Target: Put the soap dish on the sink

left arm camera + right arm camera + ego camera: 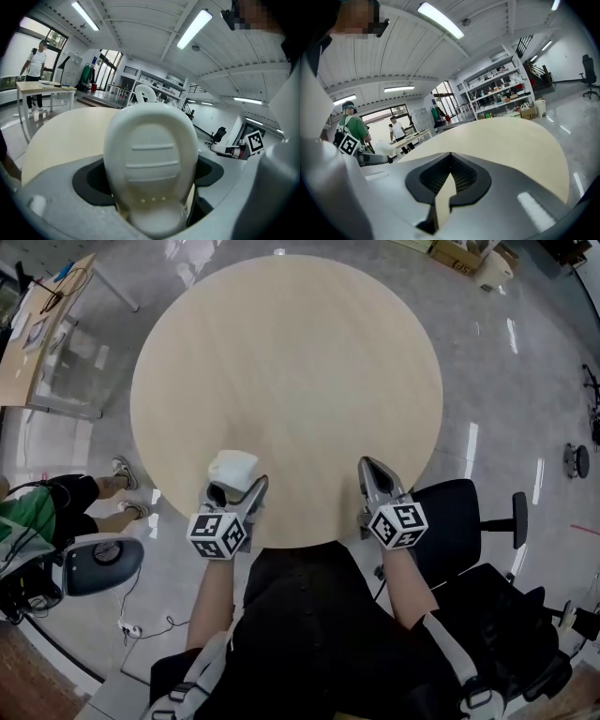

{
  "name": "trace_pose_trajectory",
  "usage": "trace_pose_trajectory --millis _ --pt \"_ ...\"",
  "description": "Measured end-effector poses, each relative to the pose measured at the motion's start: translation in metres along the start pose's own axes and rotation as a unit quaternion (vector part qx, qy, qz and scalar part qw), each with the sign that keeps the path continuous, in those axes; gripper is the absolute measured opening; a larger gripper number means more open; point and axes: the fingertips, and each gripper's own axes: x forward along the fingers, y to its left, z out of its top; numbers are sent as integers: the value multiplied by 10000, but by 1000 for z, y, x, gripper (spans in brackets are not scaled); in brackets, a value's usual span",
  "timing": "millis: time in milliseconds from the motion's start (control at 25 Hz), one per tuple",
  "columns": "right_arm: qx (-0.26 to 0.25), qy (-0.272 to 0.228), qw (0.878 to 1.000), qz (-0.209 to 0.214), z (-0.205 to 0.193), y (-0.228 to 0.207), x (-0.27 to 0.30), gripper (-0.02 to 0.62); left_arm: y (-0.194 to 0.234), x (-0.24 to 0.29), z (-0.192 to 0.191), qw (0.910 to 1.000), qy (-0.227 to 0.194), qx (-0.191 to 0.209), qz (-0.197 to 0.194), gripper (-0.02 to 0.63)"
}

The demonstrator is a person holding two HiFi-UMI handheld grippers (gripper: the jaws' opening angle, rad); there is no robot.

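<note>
Holding white soap dish [150,154], left gripper [236,486]

Bright ceiling strips [192,29], fisheye-warped edges, glare on floor [472,448].

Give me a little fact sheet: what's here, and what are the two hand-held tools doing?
Surface: round wooden table
Left tool: closed on a white soap dish, at the table's near edge
Right tool: closed, nothing in it
Nearby: black office chair on the floor beside the table
</note>
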Motion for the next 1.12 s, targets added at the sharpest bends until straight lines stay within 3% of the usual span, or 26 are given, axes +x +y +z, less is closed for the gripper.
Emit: trace_pose_trajectory --millis 200,360,600,880,1120 --pt "166 263 9994 -167 -29 -12 -9 6 -4 15 -32 9991 413 129 32 476" --pt "243 480 9983 -228 -46 -9 -6 6 3 30 -58 9934 1110 267 146 476" --pt "313 666 9970 -227 -59 0 -2 6 13 44 -85 9795 1945 412 326 476" --pt "417 650 9964 -363 -64 -3 0 6 8 59 -101 9614 2590 912 179 477" --pt "360 612 9964 -468 -62 -9 4 6 10 68 -115 9411 3217 1017 232 477"
